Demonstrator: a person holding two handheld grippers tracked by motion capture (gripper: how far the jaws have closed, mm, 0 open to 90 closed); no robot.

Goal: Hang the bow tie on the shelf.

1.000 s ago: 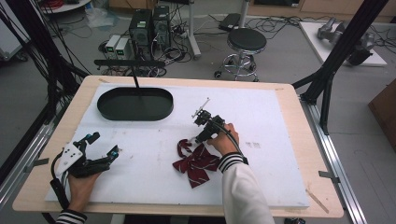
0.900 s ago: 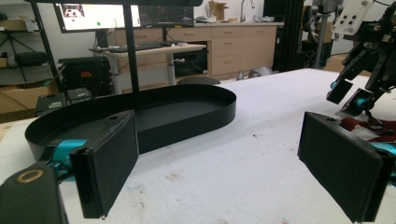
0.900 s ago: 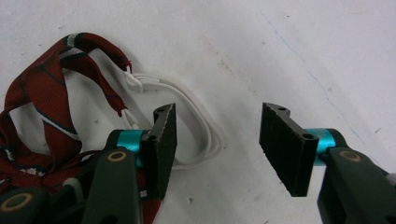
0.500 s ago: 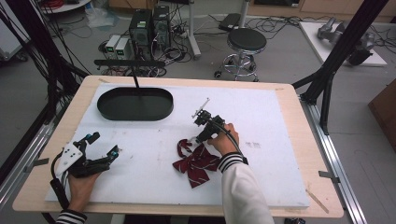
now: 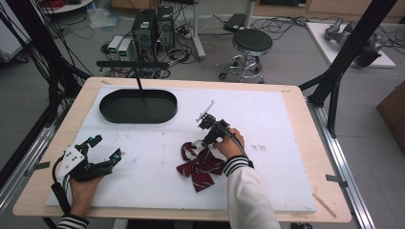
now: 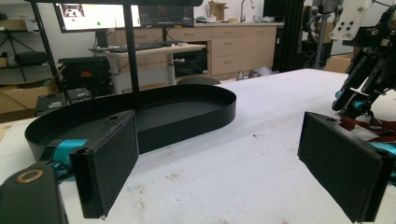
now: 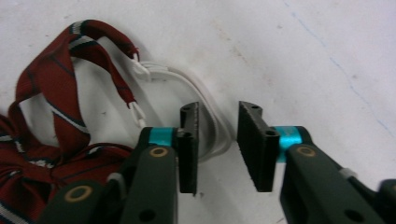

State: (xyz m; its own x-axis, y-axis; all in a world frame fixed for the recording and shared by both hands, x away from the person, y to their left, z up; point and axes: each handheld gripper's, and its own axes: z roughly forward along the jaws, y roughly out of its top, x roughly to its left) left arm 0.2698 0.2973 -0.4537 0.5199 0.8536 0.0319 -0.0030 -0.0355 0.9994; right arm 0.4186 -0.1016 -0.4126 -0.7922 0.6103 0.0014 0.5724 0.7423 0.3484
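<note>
Elastic loop between right claw pads | jaws closing, not pressing | left claw open

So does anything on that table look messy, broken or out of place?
Nothing broken or spilled. The red striped bow tie lies crumpled on the white mat, its white elastic loop straggling out between the right gripper's jaws, which have just been closing. The black tray sits tidy.

Both sleeves are white with dark-striped cuffs. The right gripper has black ribbed pads, teal bands and brass-ringed screws. The left gripper carries a white dotted plate and black cable.
</note>
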